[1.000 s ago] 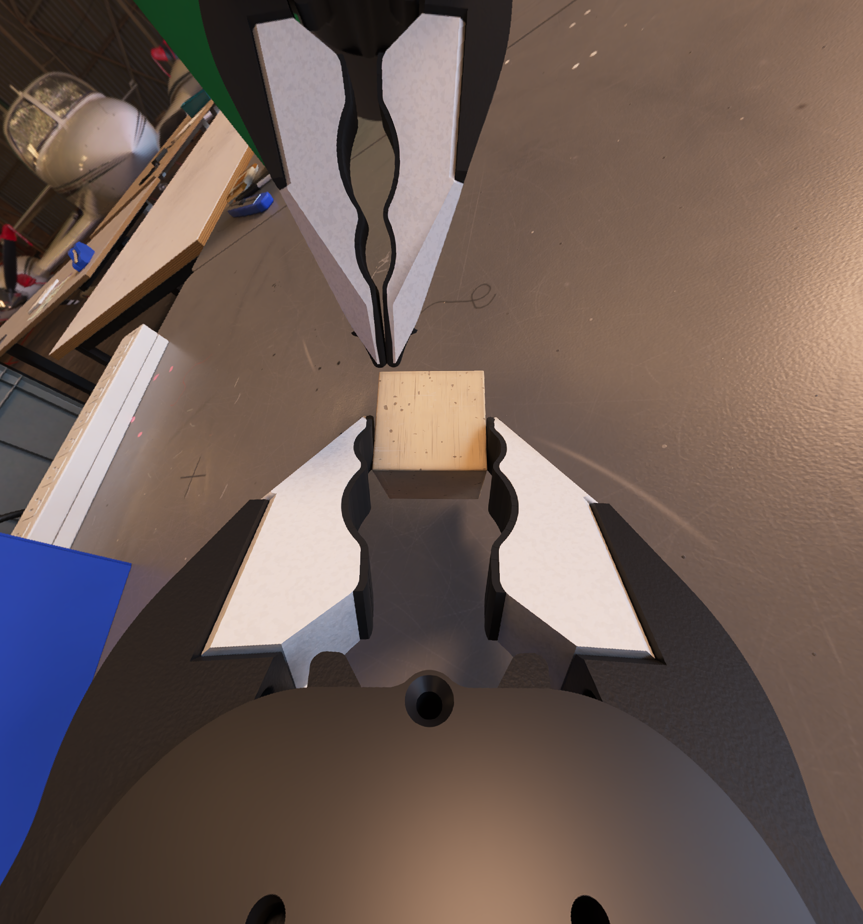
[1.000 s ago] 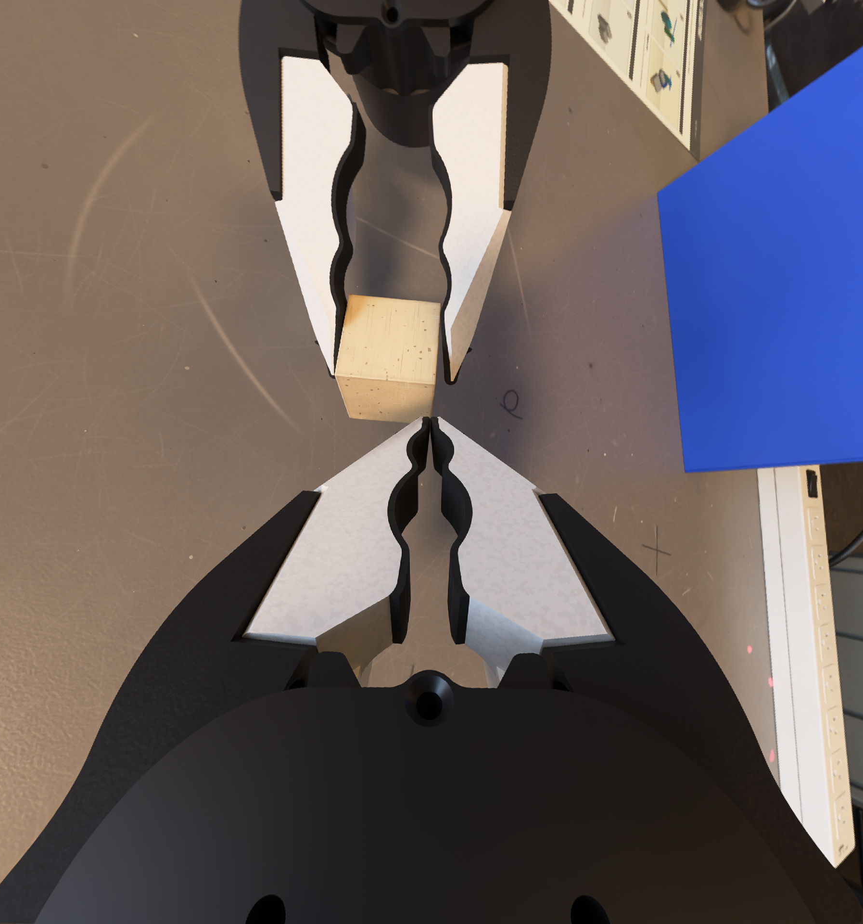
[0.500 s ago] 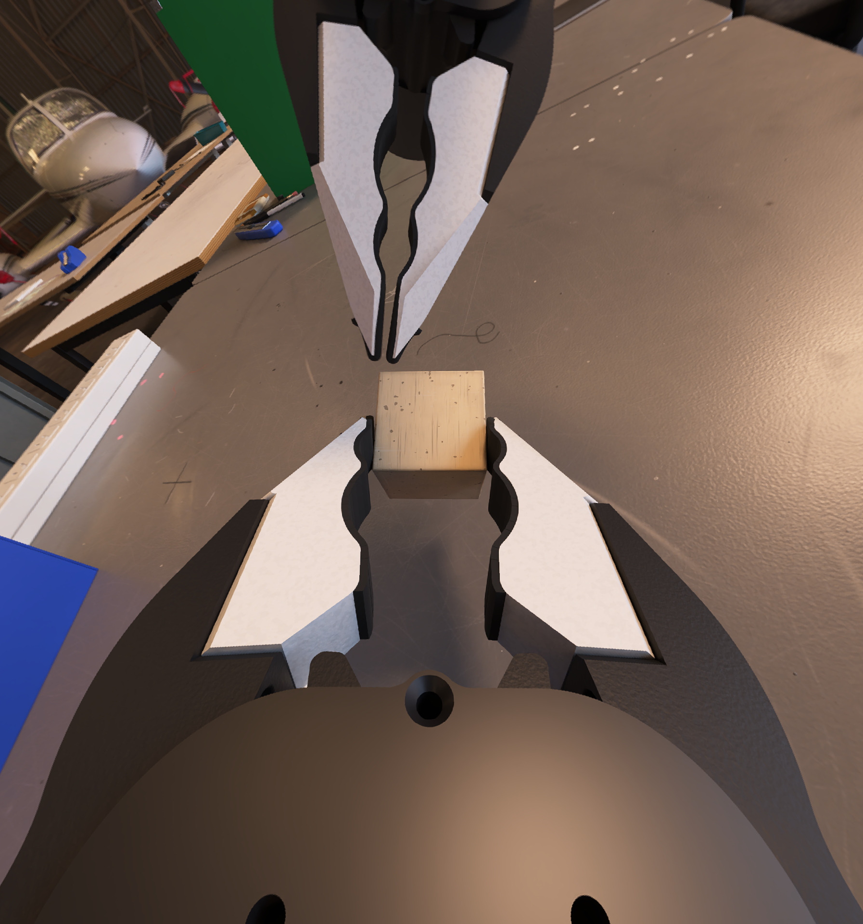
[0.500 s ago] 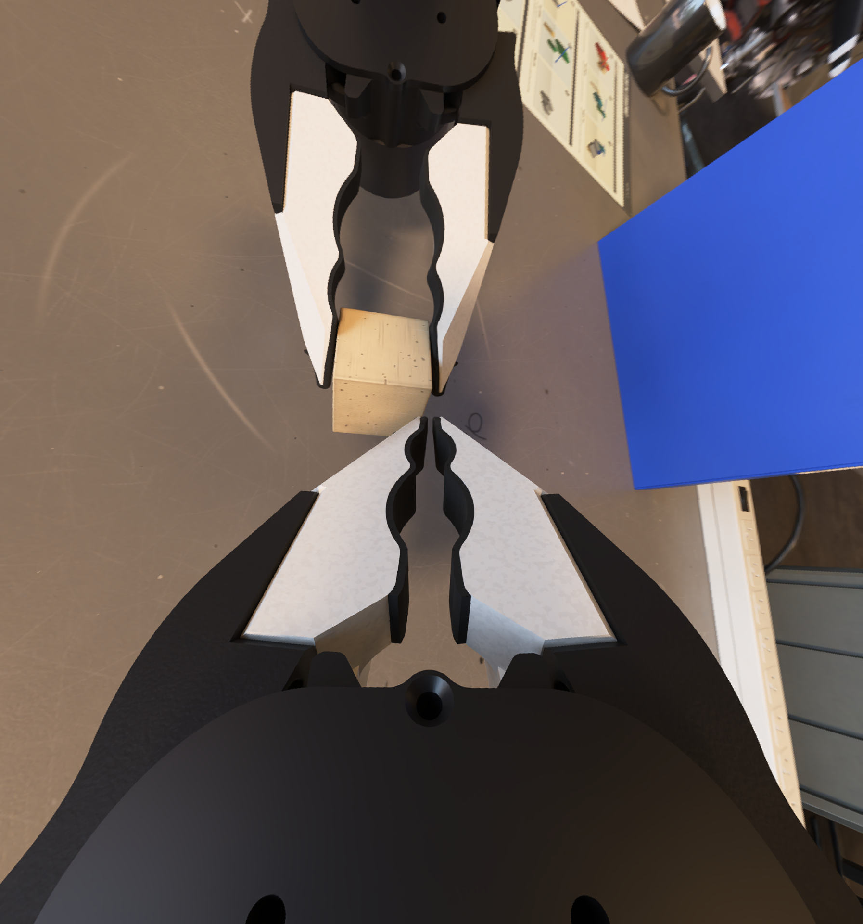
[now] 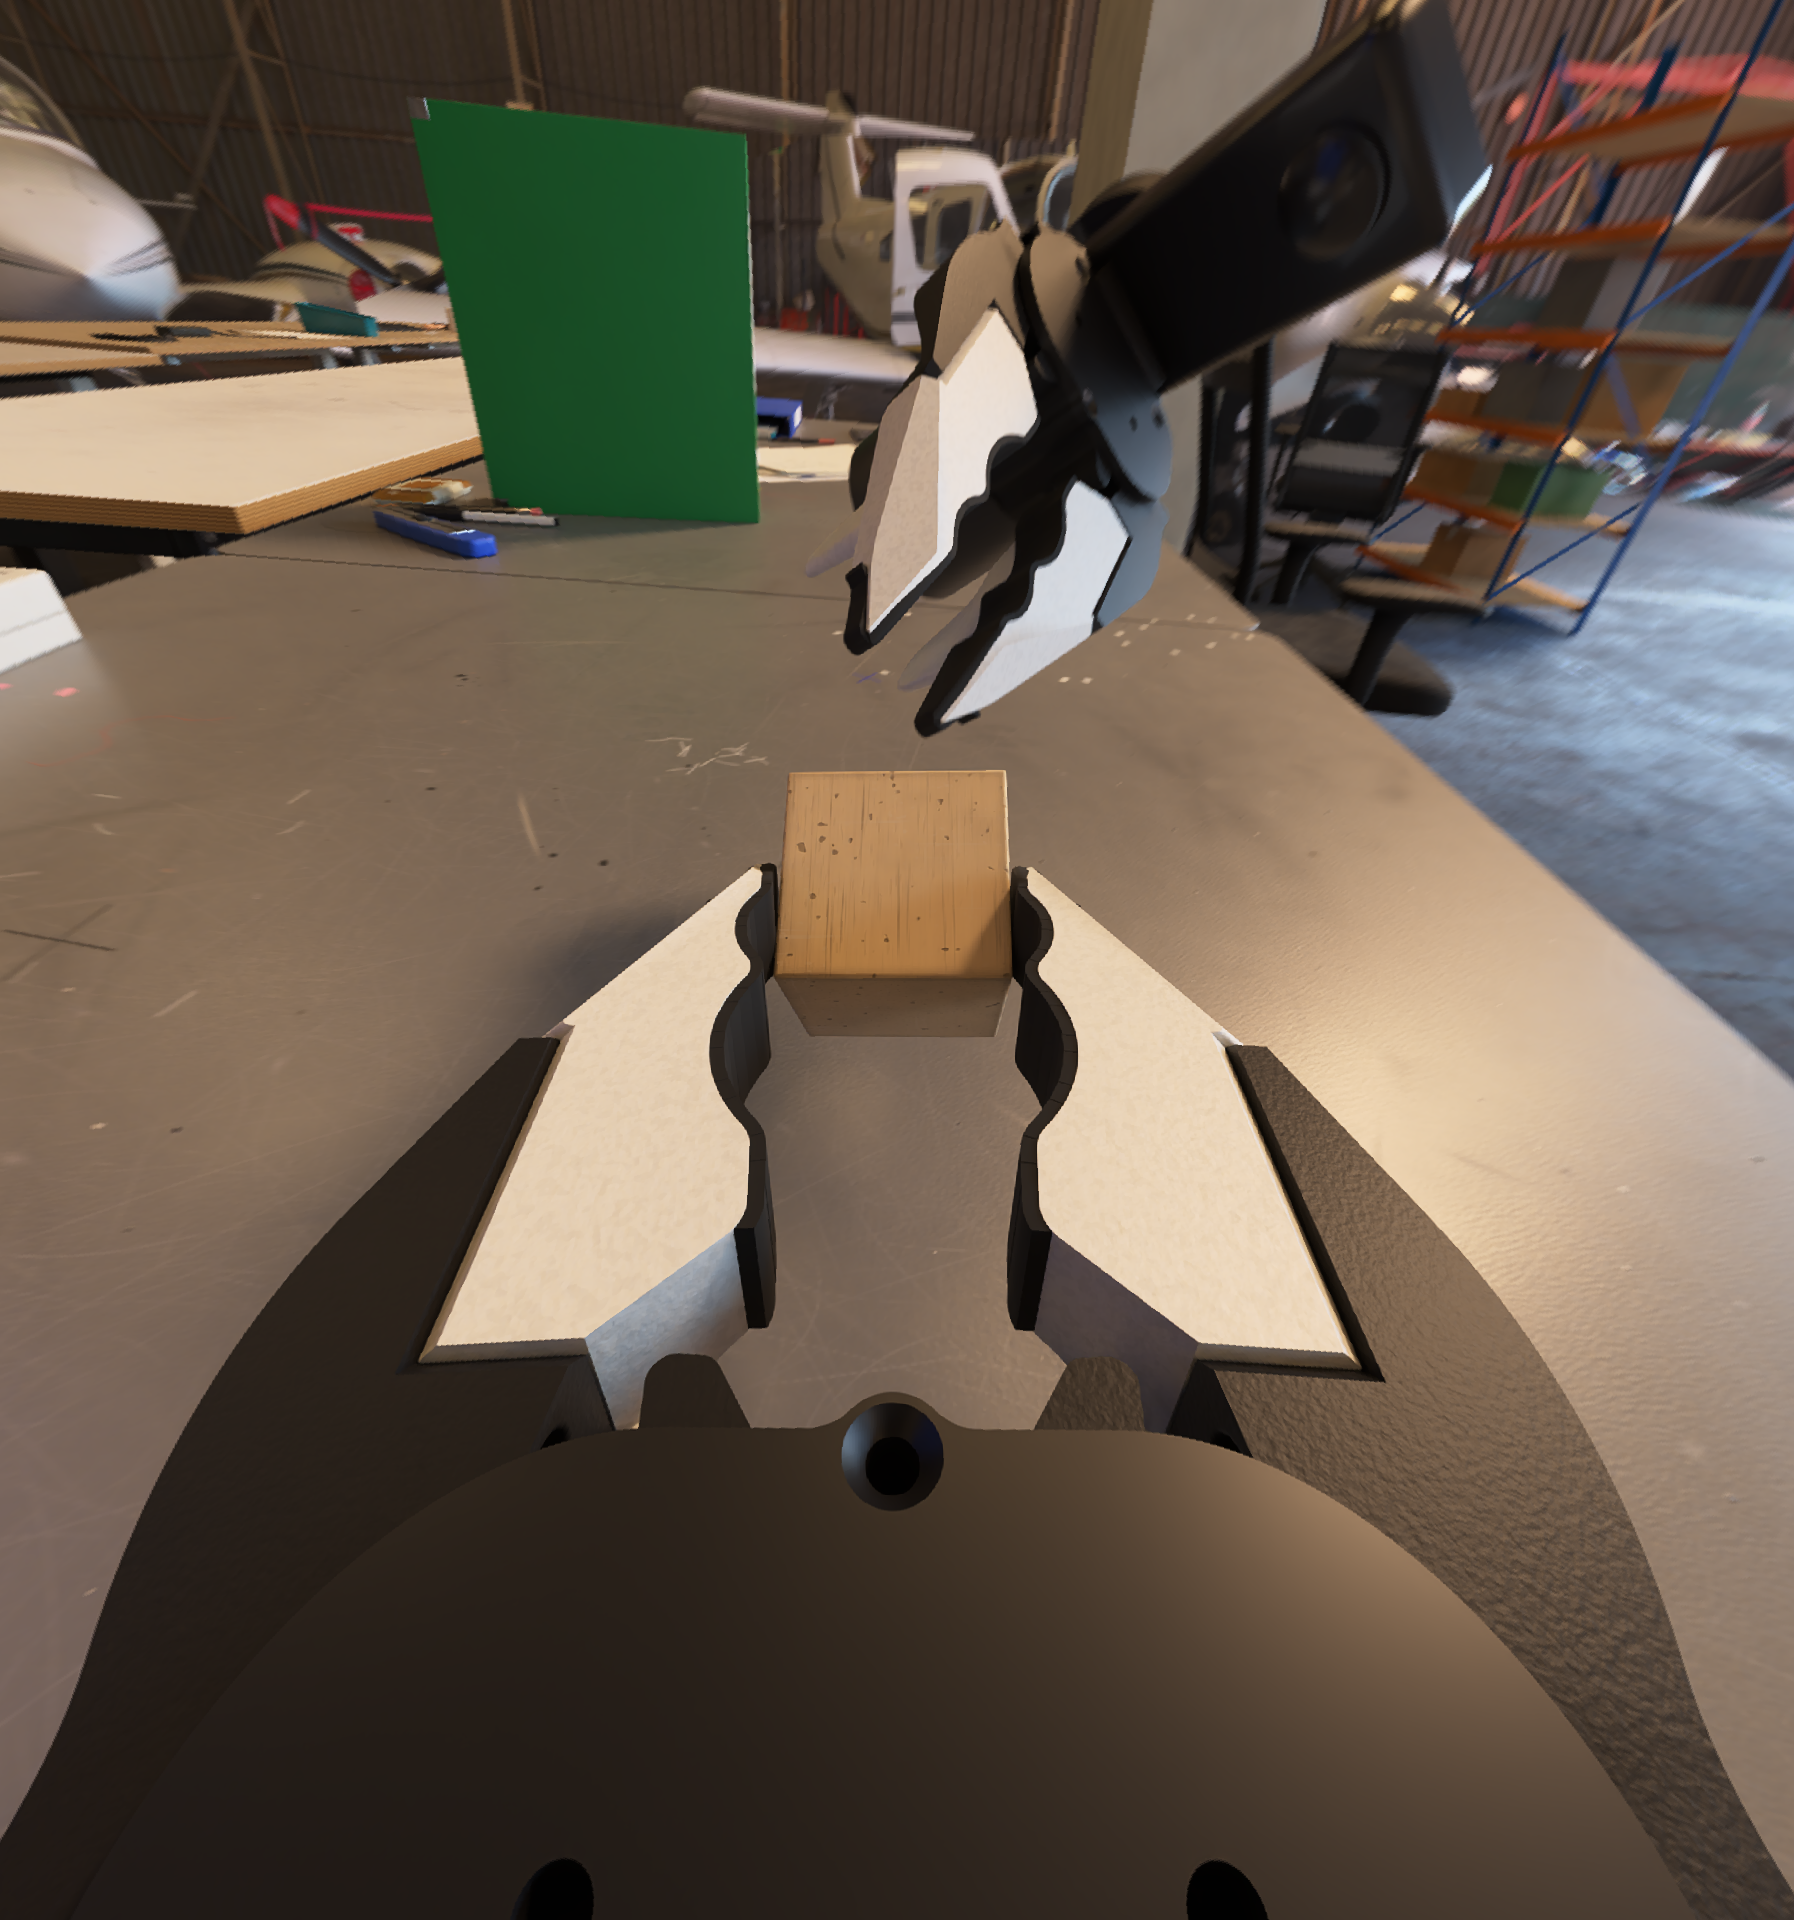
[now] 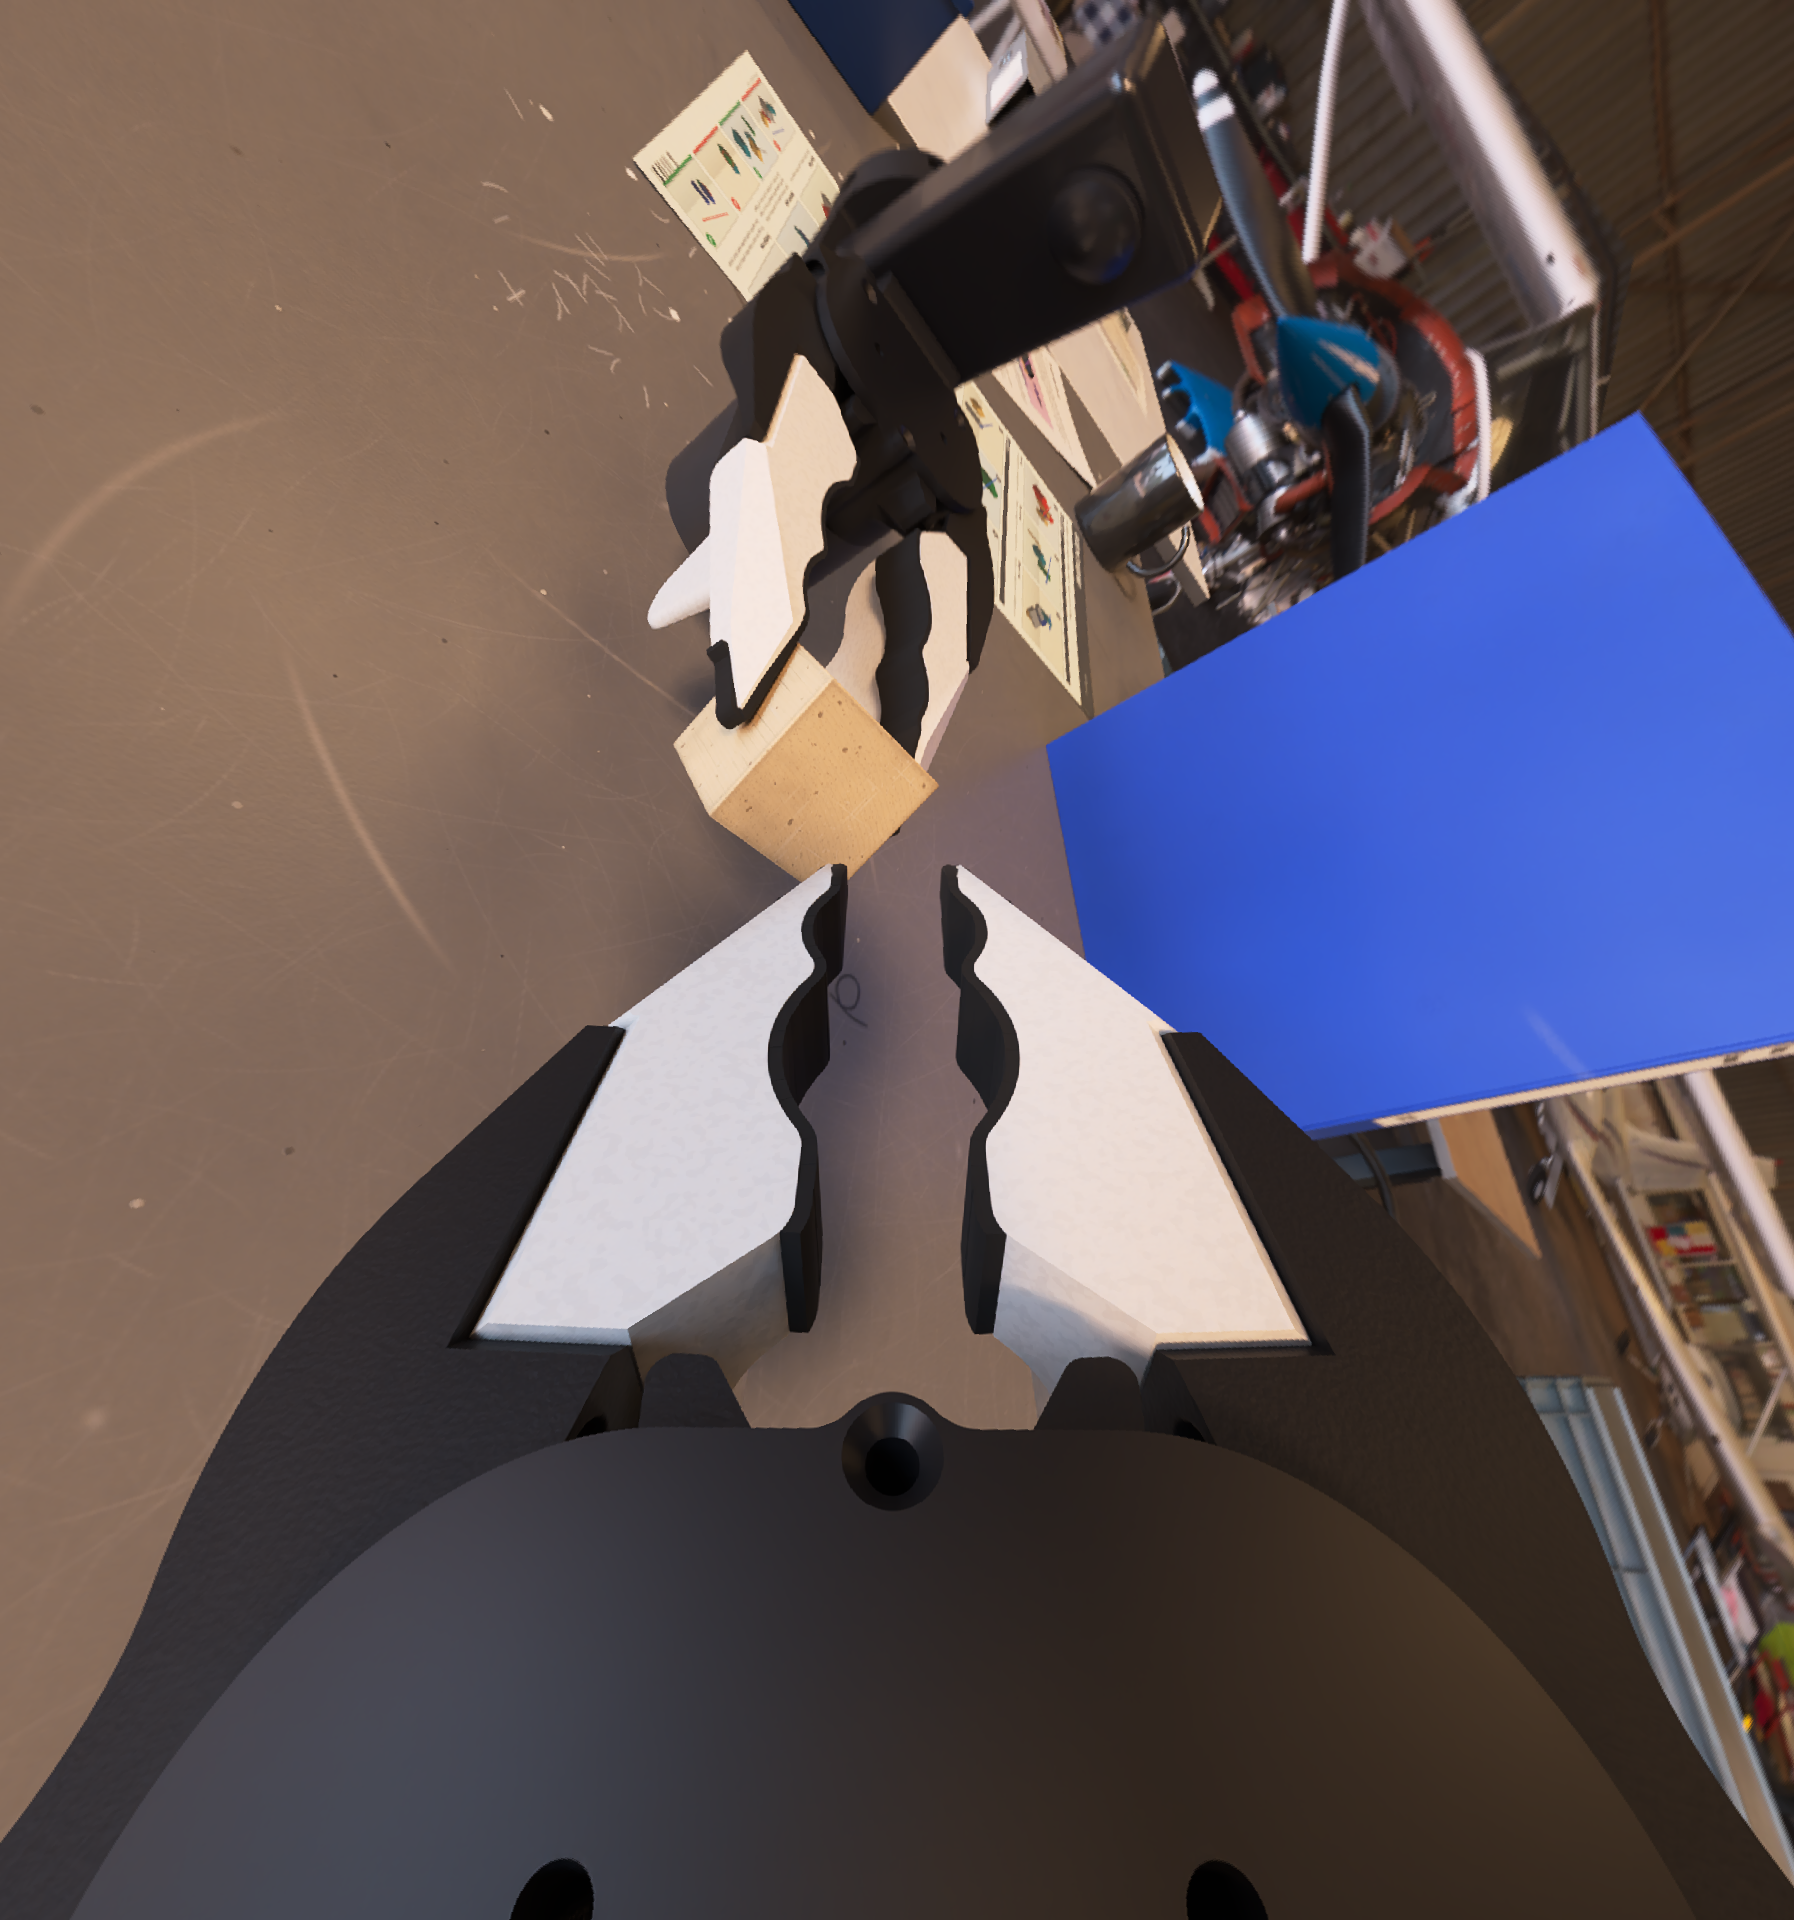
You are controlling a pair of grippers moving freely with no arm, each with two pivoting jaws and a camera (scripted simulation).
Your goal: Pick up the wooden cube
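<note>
The wooden cube (image 5: 893, 831) is a pale block with small dark specks. My left gripper (image 5: 891, 878) is shut on it, one fingertip on each side, and holds it above the brown table (image 5: 353, 831). My right gripper (image 6: 893, 878) is empty with its jaws a small way apart. It hovers just beyond the cube and also shows in the left wrist view (image 5: 893, 681), tilted down toward it. In the right wrist view the left gripper (image 6: 825, 727) grips the cube (image 6: 820, 790), which is turned at an angle, just past my right fingertips.
A green board (image 5: 602, 312) stands at the table's far side. A blue board (image 6: 1444, 779) stands beside the cube. A wooden panel (image 5: 197, 447) and a blue tool (image 5: 436, 535) lie far left. Printed sheets (image 6: 737, 166) and a black mug (image 6: 1132, 509) lie beyond. The table's edge (image 5: 1392, 831) runs along the right.
My left gripper has risen with the cube and tipped toward level. My right gripper has parted its jaws a little, tilted and drawn back from the cube.
</note>
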